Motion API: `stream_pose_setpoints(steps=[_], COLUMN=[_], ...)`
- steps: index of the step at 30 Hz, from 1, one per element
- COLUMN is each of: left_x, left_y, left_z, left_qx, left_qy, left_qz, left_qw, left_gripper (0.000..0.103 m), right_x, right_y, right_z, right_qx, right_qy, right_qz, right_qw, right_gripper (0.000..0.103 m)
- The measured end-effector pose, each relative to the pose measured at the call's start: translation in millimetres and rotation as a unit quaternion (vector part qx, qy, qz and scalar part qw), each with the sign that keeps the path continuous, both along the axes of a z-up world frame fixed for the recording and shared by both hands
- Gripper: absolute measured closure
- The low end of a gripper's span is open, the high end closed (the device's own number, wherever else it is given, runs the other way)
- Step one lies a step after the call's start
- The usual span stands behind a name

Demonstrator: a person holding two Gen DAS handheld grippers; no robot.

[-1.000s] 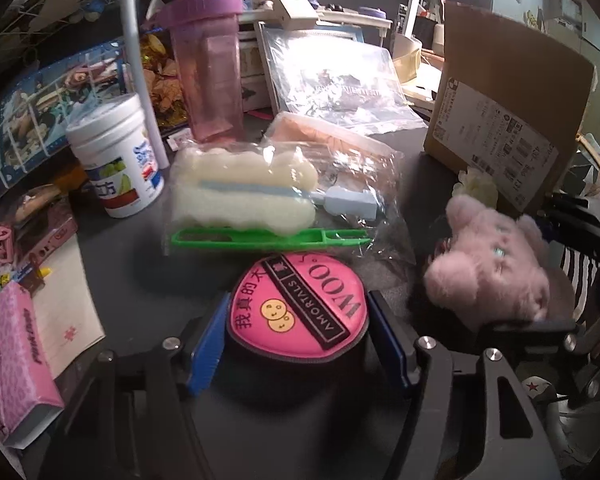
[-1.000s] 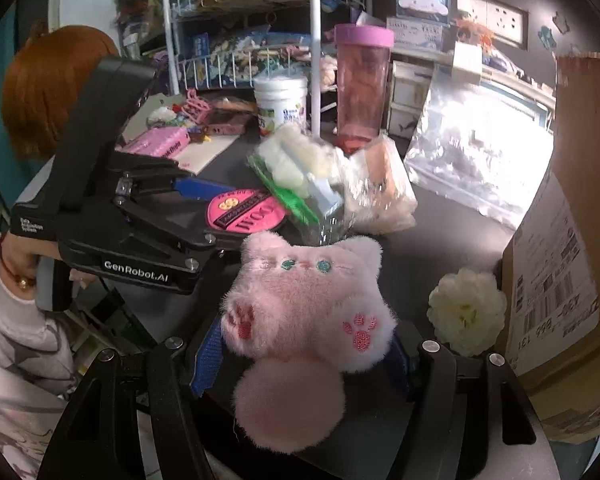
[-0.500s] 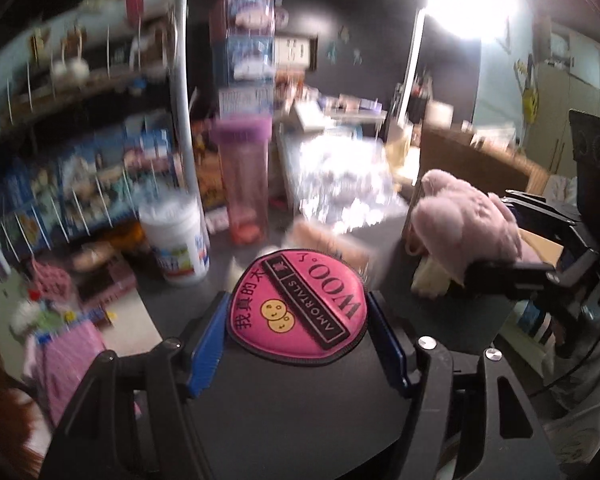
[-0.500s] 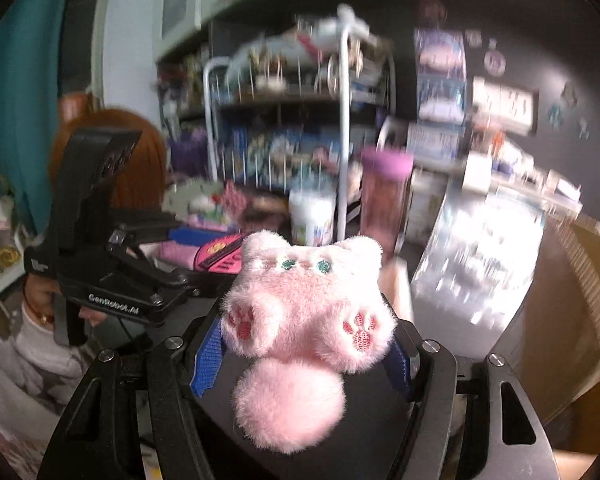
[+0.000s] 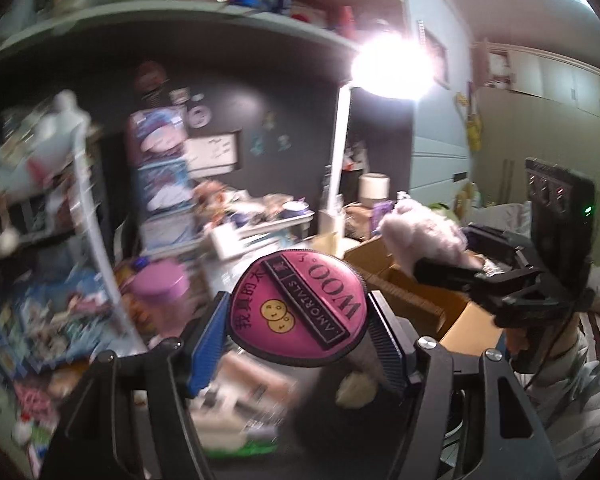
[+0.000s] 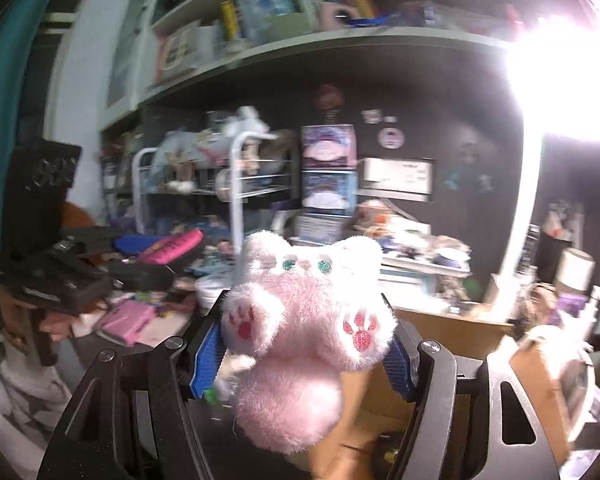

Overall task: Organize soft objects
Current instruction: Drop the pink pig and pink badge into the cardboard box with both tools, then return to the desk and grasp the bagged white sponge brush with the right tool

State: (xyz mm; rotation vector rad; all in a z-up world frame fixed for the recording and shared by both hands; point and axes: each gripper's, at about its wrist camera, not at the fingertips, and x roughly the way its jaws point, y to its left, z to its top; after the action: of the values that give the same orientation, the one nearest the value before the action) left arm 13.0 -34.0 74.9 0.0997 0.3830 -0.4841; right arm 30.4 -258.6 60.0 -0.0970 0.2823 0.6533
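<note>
Aloft, left hand-held gripper (image 5: 298,334) clamping pink pouch (image 5: 300,306), right hand-held gripper (image 6: 306,346) squeezing plush cat (image 6: 304,316), above cardboard box (image 5: 424,300) rim.

One pink plush toy (image 6: 308,320) — one round pouch (image 5: 300,308)

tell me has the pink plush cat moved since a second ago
Yes. The pink plush cat, gripped by the right hand-held gripper, has risen from desk level and now sits above the open cardboard box.

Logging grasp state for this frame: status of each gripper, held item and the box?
left gripper: shut on pink round pouch, lifted
right gripper: shut on pink plush toy, lifted
cardboard box: open, flaps up
desk lamp: on
</note>
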Motion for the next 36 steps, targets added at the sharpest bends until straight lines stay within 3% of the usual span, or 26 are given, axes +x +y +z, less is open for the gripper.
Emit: stream_pose_setpoints(steps=[7, 10, 13, 17, 26, 28, 30, 36], left_x=[33.9, 46.8, 59.3, 78.5, 101.7, 103.2, 103.2, 94.9], left_y=[-69.3, -95.6, -116.6, -137.1, -158.0, -158.7, -157.2, -140.2], left_z=[10.1, 10.9, 7.9, -0.8, -14.3, -16.1, -15.7, -8.8], left_qx=[0.020, 0.029, 0.045, 0.064, 0.091, 0.095, 0.093, 0.077], left_qy=[0.015, 0.023, 0.033, 0.056, 0.084, 0.084, 0.081, 0.071], left_qz=[-0.061, -0.078, -0.084, -0.090, -0.094, -0.093, -0.089, -0.083], left_qw=[0.9978, 0.9962, 0.9949, 0.9924, 0.9879, 0.9876, 0.9883, 0.9910], left_gripper=[0.039, 0.039, 0.039, 0.039, 0.036, 0.028, 0.024, 0.023], right_x=[40.0, 49.3, 50.7, 51.5, 54.3, 54.7, 54.9, 52.0], right_y=[-46.3, -55.9, -64.5, -74.2, -81.5, -81.3, -80.6, -77.3], right_z=[-21.6, -33.0, -39.8, -42.9, -47.8, -47.8, -47.8, -45.4], right_qx=[-0.027, -0.045, -0.059, -0.059, -0.049, -0.049, -0.050, -0.052], right_qy=[0.047, 0.061, 0.067, 0.065, 0.074, 0.075, 0.076, 0.076], right_qz=[-0.074, -0.085, -0.085, -0.083, -0.067, -0.066, -0.067, -0.070], right_qw=[0.996, 0.993, 0.992, 0.993, 0.994, 0.994, 0.994, 0.993], right_gripper=[0.037, 0.037, 0.028, 0.027, 0.027, 0.027, 0.027, 0.026])
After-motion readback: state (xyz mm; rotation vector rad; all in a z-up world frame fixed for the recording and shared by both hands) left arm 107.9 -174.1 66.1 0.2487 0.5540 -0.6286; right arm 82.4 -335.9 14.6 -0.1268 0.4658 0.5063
